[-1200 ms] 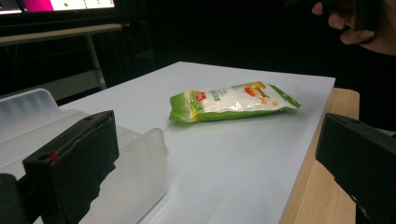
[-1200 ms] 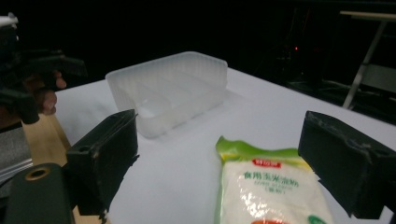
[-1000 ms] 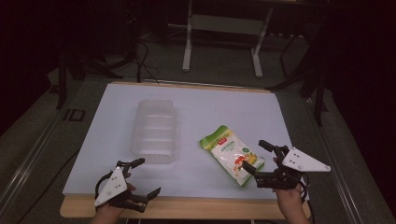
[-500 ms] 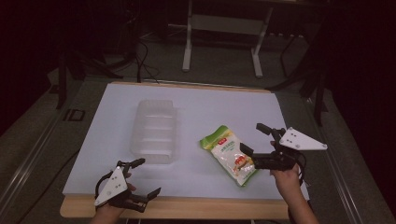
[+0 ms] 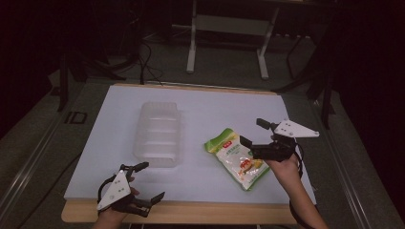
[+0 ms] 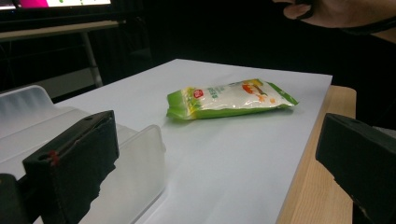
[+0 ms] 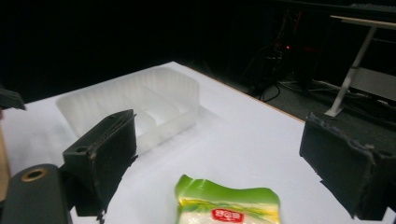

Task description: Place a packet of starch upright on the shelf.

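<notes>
A white sheet (image 5: 210,109) covers the worktop (image 5: 191,212), leaving a strip of bare wood along the near edge. A clear plastic tray (image 5: 159,135) with ribbed compartments sits left of the middle, its long sides running from the far edge toward the near one. A green snack bag (image 5: 237,157) lies flat and slantwise right of the middle, nearer the near edge, apart from the tray. Beyond the far edge, a grey metal stand (image 5: 227,24) and dark cables (image 5: 148,62) rest on the floor.

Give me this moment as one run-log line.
right claw: open, above green snack pouch | left claw: open, idle at near table edge | clear tray: empty, left of pouch
</notes>
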Demonstrator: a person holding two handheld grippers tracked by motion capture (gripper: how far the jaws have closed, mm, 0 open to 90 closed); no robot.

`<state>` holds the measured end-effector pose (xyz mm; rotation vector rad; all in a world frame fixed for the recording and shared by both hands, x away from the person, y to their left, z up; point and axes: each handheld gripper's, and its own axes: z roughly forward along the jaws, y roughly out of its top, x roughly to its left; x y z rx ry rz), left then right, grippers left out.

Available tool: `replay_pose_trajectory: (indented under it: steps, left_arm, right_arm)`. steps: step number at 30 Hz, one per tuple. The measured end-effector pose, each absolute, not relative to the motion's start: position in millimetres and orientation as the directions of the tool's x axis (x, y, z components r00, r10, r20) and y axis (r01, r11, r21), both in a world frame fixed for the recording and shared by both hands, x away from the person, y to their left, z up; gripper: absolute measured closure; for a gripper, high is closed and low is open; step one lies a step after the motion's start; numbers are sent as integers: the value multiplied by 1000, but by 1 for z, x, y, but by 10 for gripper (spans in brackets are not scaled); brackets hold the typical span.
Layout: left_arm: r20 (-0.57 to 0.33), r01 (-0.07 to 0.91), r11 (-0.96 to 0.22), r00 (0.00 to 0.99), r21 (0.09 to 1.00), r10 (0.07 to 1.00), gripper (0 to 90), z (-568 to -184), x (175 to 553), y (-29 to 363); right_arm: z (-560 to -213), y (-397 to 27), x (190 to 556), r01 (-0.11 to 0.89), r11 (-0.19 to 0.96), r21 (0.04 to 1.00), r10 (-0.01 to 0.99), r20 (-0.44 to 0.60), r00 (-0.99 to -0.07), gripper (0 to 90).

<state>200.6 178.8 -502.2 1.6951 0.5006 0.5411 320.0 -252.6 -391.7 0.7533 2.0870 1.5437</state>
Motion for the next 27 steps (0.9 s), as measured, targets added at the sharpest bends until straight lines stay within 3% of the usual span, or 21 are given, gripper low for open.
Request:
replay_pose_trajectory:
  steps: [27]
  left_arm:
    - [88,36,-195,803,980,589,0,-503,201,177]
  right_arm:
    - [-449,-248,380,307,290,906,681,29,-731,122]
